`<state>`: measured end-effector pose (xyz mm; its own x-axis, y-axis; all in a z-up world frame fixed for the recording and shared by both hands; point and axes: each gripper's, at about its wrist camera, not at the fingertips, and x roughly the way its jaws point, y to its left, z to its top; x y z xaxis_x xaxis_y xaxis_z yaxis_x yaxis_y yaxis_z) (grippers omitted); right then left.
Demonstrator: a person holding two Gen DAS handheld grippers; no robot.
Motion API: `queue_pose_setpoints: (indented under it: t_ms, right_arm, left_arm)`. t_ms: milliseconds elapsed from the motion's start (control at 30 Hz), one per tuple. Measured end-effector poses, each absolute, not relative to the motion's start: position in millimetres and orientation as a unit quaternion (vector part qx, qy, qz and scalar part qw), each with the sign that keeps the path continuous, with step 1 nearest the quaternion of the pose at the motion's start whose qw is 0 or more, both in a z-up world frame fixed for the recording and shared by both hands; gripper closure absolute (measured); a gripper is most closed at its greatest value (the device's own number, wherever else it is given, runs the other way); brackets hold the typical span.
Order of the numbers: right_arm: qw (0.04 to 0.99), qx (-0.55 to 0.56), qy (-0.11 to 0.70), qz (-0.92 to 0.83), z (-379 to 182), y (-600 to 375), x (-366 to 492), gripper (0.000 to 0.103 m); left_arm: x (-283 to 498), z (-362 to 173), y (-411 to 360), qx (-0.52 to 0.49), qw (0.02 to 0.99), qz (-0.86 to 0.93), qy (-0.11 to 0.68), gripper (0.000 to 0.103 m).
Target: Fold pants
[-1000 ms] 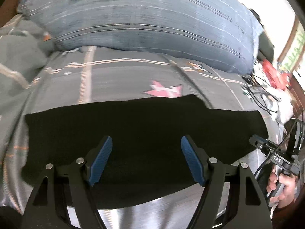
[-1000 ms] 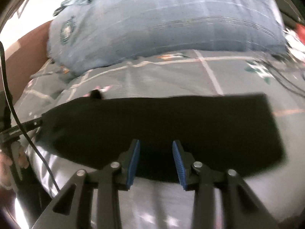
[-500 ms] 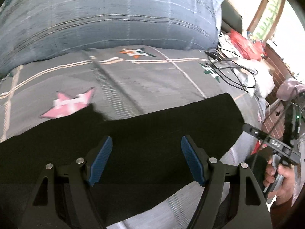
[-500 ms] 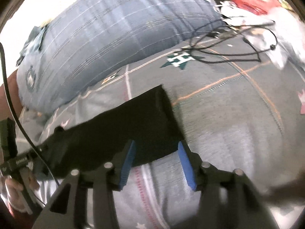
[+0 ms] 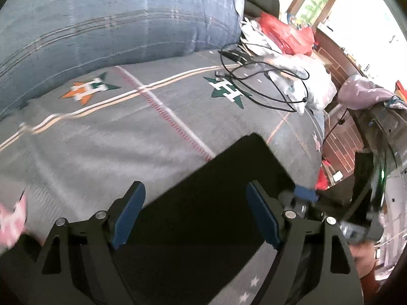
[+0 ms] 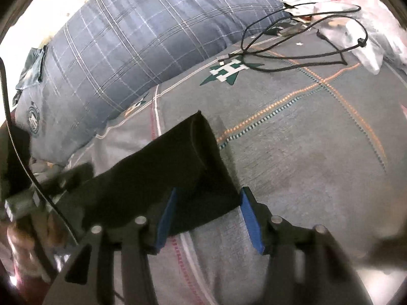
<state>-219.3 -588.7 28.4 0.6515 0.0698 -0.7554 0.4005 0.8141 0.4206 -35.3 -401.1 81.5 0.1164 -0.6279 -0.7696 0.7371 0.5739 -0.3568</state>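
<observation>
Left wrist view holds no container; the black pants [image 5: 208, 203] lie folded as a dark slab on the grey bedsheet [image 5: 101, 137], filling the lower centre of the frame, one squared corner reaching up right. The left gripper [image 5: 195, 213] hangs spread wide over them, gripping nothing. Right wrist view shows the right gripper [image 6: 207, 216] parted around the pants' [image 6: 162, 178] near corner, lower centre, a fold ridge across the cloth

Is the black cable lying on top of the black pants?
No, in the right wrist view the black cable lies farther back on the grey bedspread near the green star, well apart from the black pants.
</observation>
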Motion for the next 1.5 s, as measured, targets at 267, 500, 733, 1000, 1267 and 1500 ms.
queue_pose_setpoints:
  t_ms: [267, 500, 733, 1000, 1267, 1500]
  right_arm:
    - [0.853, 0.328, 0.396, -0.093, 21.7, -591.9, -223.2, 0.048]
    - [0.856, 0.338, 0.378, -0.096, 18.8, -583.9, -225.7, 0.040]
    - [0.862, 0.338, 0.368, -0.084, 13.6, -580.6, -211.6, 0.087]
    - [0.890, 0.335, 0.306, -0.035, 54.8, -572.9, -223.0, 0.088]
    - [0.929, 0.231, 0.276, 0.082, 129.5, -487.9, -202.0, 0.088]
    - [0.905, 0.155, 0.344, 0.196, 102.3, -375.1, -143.3, 0.088]
  left_arm:
    - [-42.9, 76.0, -471.9, 0.130, 0.699, -0.516, 0.478, 0.020]
    - [-54.5, 56.8, -517.5, 0.175, 0.640, -0.566, 0.489, 0.020]
    - [-65.1, 55.2, -527.2, 0.197, 0.638, -0.590, 0.454, 0.071]
    - [-53.9, 96.6, -484.5, 0.117, 0.643, -0.616, 0.441, 0.088]
    - [-30.7, 165.2, -356.1, 0.027, 0.711, -0.584, 0.390, 0.087]
    - [-3.2, 128.5, -214.0, -0.020, 0.793, -0.433, 0.428, 0.078]
